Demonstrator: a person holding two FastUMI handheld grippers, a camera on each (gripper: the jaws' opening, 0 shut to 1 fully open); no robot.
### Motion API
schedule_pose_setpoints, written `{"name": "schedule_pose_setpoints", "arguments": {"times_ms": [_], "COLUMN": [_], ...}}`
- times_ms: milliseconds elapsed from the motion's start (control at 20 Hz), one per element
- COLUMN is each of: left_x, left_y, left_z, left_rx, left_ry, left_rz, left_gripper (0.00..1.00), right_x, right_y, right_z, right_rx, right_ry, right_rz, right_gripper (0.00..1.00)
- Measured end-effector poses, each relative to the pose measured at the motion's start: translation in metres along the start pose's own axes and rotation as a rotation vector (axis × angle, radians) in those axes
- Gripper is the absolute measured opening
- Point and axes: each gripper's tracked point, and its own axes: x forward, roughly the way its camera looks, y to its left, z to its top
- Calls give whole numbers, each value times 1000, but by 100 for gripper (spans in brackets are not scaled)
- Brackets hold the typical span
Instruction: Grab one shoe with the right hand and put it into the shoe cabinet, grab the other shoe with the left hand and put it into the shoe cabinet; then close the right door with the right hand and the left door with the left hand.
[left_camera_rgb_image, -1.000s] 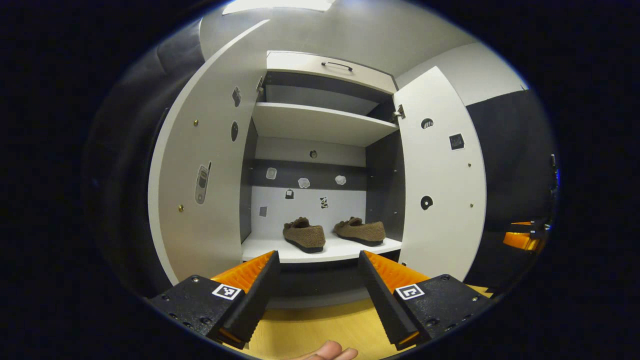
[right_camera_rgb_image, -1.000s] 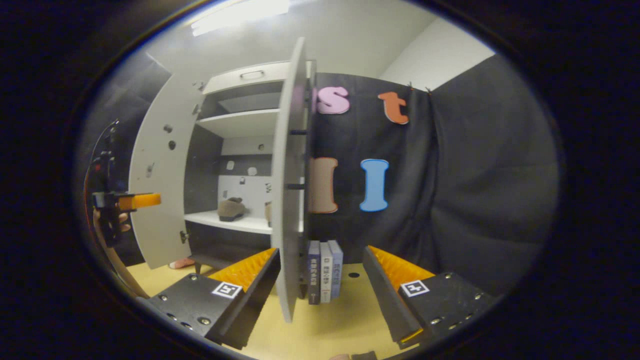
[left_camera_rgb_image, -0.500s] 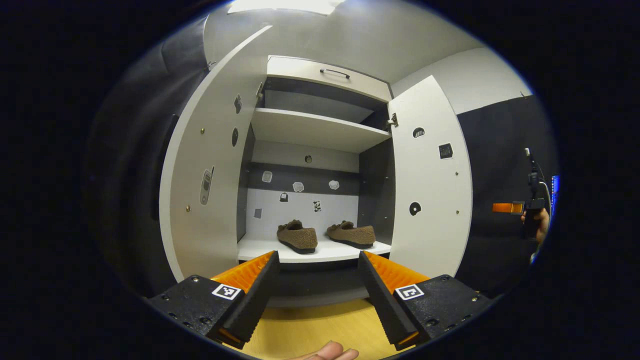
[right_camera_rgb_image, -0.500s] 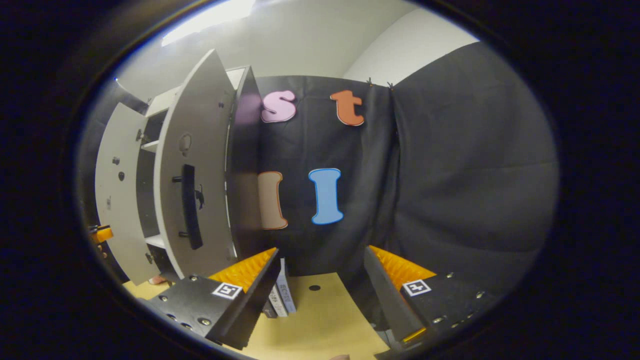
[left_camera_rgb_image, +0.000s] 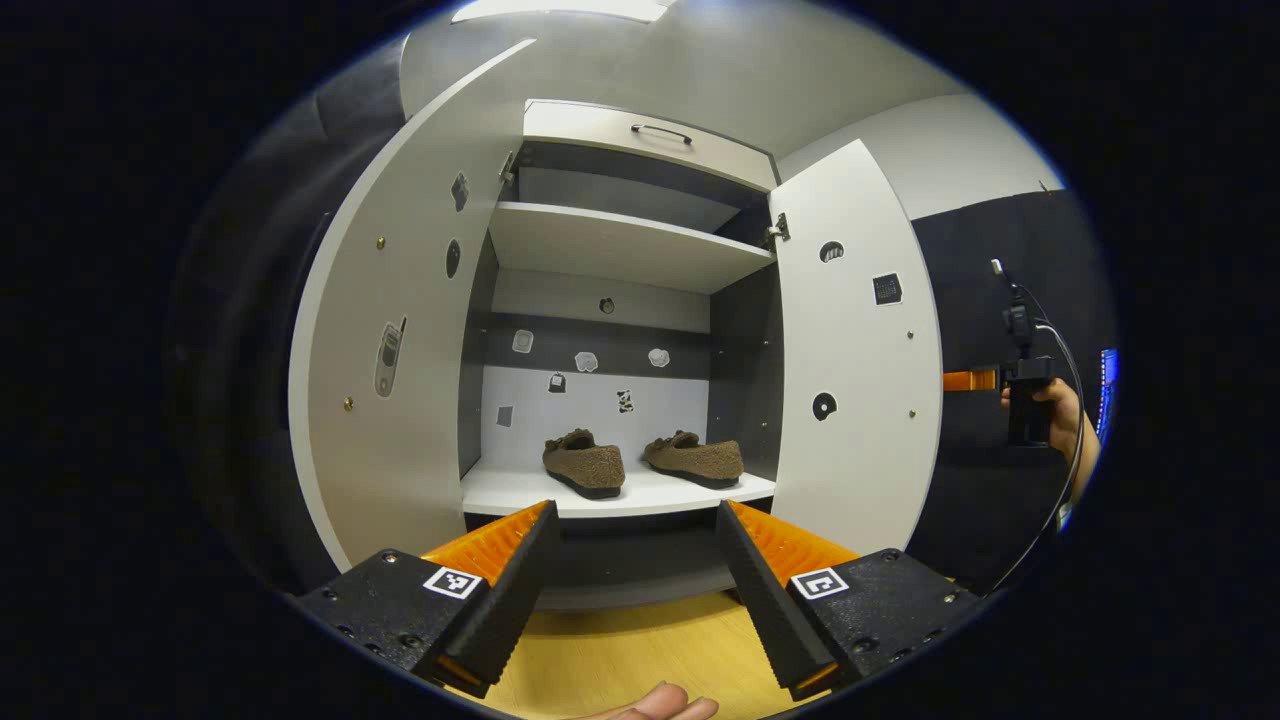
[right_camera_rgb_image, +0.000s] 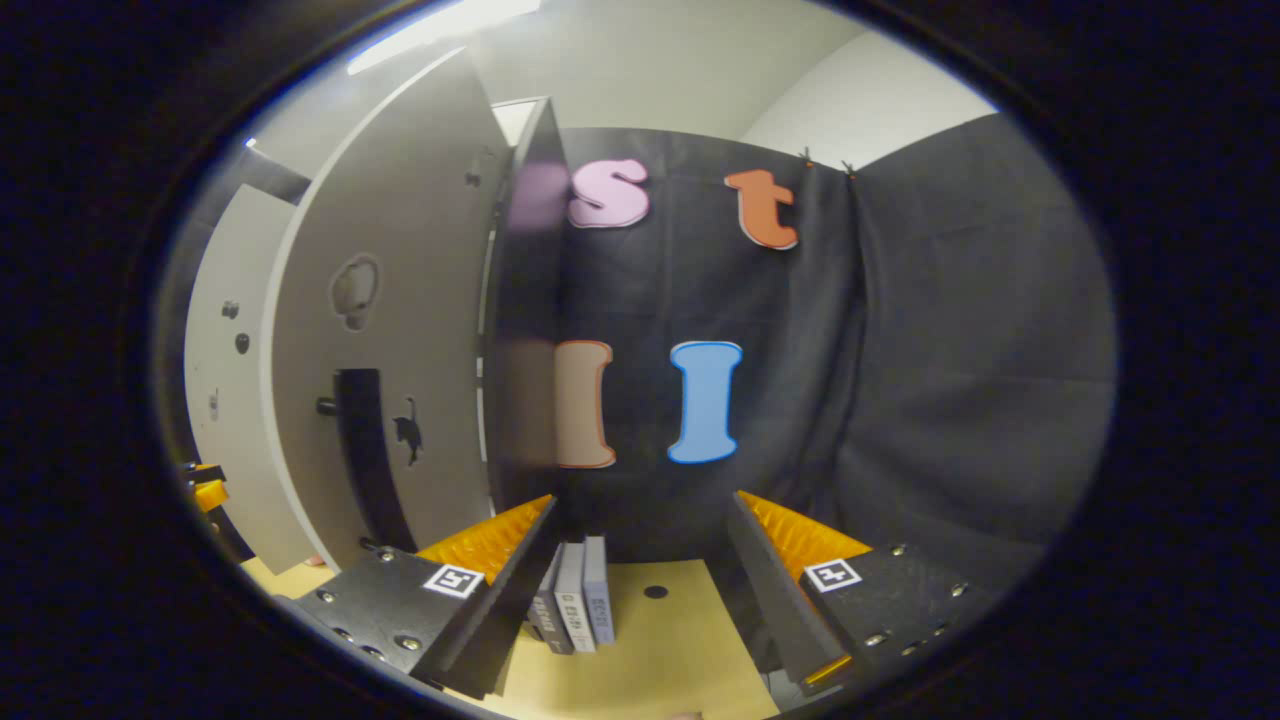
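Two fuzzy, rough cloth shoes (left_camera_rgb_image: 584, 465) ahead of the left hand-held gripper (left_camera_rgb_image: 632, 560), smooth matt white shoe cabinet (left_camera_rgb_image: 620, 245) panels, light wood-look floor (left_camera_rgb_image: 640, 645) beneath, ribbed finger pads (left_camera_rgb_image: 490, 545)

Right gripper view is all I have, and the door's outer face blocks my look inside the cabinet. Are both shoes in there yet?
Observer: Yes. In the left gripper view a brown shoe and its mate sit side by side, apart, on the bottom shelf.
Operator: Anything on the shelf above them?
Observer: Nothing that I can see on the upper shelf, though its top is seen from below.
Operator: Is the left gripper holding anything?
Observer: No. The left gripper is open with nothing between its fingers, and it faces the open front of the cabinet.
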Motion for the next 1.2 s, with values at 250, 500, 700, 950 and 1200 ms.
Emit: {"name": "schedule_pose_setpoints", "arguments": {"times_ms": [250,500,700,950,1200], "left_x": [4,7,8,6,3], "left_y": [6,10,12,13,18], "left_z": [-1,-2,-2,-1,2], "left_rx": [-1,-7,-6,3,10], "left_ry": [7,9,9,9,-2], "left_rz": [15,27,24,21,28], "left_gripper": [96,99,96,96,99], "right_x": [-4,-3,0,5,12], "right_y": [47,91,121,152,185], "right_z": [8,2,3,3,-3], "right_rx": [-43,11,-3,-2,-6], "right_ry": [-23,-1,-25,-37,-38], "right_rz": [42,111,118,129,160], "right_gripper": [87,90,90,90,88]}}
